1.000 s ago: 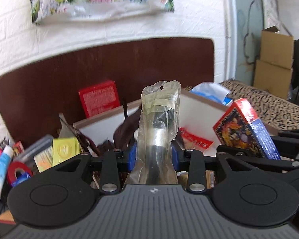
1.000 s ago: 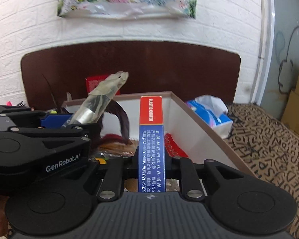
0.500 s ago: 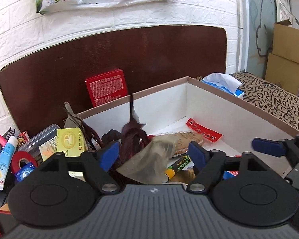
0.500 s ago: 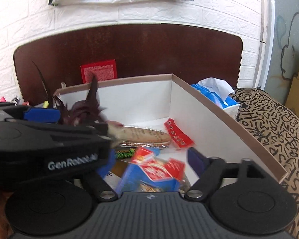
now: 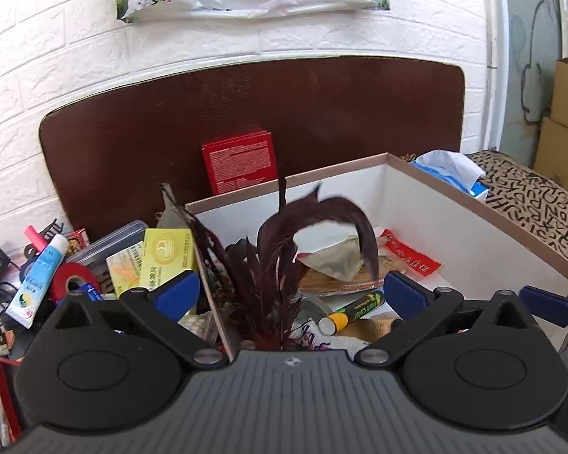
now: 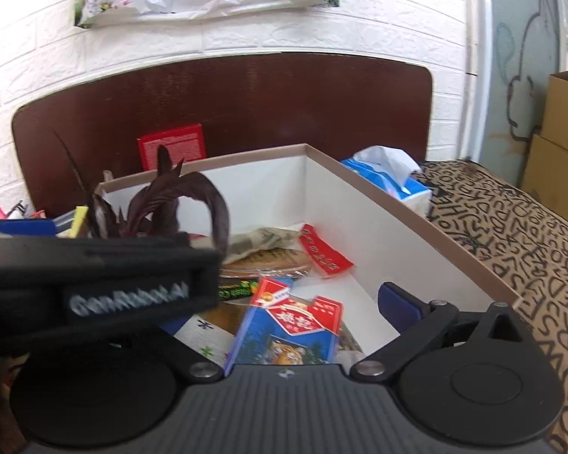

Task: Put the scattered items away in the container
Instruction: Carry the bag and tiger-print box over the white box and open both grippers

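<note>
A white cardboard box (image 5: 454,234) with a brown rim holds several items. My left gripper (image 5: 289,295) is open and empty above its near left corner, with dark feathers (image 5: 280,253) rising between the fingers. The clear plastic packet (image 5: 333,257) lies inside, beside a red strip (image 5: 411,257) and a yellow marker (image 5: 354,312). My right gripper (image 6: 303,302) is open and empty over the box (image 6: 416,234); its left finger is hidden behind the left gripper's body. The blue and red card box (image 6: 295,329) lies in the box below it.
Left of the box lies a heap: a yellow carton (image 5: 166,261), red tape roll (image 5: 72,280), white and blue tube (image 5: 38,276). A red box (image 5: 240,159) leans on the brown board. A tissue pack (image 6: 390,181) and patterned cloth (image 6: 511,234) lie to the right.
Both grippers opened. The clear packet dropped from my left gripper and the blue and red card box from my right; both now lie in the white box.
</note>
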`<state>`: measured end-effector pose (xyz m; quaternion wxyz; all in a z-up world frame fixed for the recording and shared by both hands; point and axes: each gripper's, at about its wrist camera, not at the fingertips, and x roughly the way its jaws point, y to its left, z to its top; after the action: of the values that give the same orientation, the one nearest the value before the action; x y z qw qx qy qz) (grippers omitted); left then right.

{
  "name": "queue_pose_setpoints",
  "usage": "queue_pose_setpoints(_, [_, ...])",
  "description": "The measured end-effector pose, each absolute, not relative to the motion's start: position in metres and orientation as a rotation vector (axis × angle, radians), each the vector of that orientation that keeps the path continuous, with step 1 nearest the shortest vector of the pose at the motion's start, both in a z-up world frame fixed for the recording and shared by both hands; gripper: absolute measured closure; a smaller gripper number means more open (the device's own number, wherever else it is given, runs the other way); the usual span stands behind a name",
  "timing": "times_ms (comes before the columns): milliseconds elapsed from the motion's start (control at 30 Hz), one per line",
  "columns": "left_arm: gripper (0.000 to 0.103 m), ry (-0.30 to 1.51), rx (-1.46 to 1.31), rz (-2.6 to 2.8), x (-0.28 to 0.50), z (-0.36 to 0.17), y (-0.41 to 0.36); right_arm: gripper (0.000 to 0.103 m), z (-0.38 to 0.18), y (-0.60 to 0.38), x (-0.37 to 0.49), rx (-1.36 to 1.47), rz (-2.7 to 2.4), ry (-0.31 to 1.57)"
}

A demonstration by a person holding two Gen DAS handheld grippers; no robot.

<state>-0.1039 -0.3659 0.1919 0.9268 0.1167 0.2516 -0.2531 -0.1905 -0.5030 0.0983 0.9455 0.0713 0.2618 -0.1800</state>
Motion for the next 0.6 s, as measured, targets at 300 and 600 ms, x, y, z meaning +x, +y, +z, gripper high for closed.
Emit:
queue_pose_setpoints(300, [0.0,0.539,0.219,-0.598,-0.107,0.194,-0.358,0.0,0.098,-0.503,-0.203,0.154,-0.375,0.522])
queue_pose_setpoints(600, [0.0,0.408,0.231,-0.57,-0.122,0.2,-0.359,0.0,0.102,-0.503,-0.209,0.142,-0.369,0.505])
